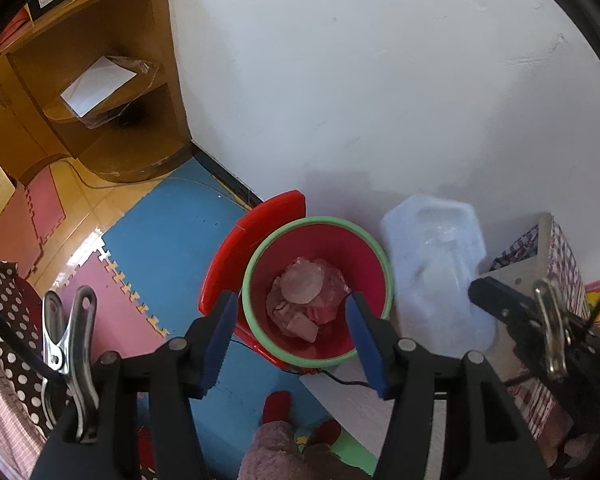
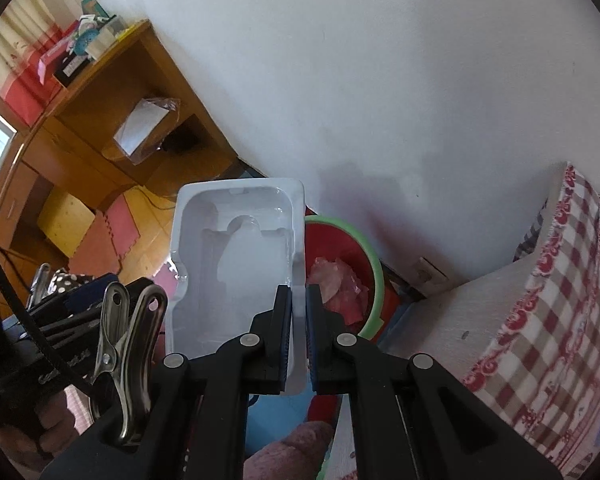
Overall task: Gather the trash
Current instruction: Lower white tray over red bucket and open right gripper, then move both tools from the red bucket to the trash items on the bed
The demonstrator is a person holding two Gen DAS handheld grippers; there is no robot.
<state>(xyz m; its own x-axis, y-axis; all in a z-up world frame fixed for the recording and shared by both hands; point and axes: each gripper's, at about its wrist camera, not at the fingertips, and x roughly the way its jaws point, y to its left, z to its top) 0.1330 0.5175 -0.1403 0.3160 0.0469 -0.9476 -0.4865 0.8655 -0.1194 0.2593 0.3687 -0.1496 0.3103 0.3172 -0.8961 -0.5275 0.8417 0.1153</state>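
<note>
Ahead of me a wooden corner shelf (image 1: 100, 92) holds a white sheet in clear wrap (image 1: 98, 84). Blue and pink foam mats (image 1: 168, 224) cover the floor; a red-checked cloth (image 2: 548, 308) lies to my right.

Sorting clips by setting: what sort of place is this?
Probably a home room, perhaps a bedroom or playroom: foam mats on the floor, a wooden shelf with boxes, a checked cloth and a red bin.

At the centre of the frame, the right hand-held gripper (image 2: 299, 312) pinches the right wall of a white plastic tray (image 2: 236, 264), with a green-rimmed red bin (image 2: 374, 280) of crumpled wrappers just right of it.
</note>
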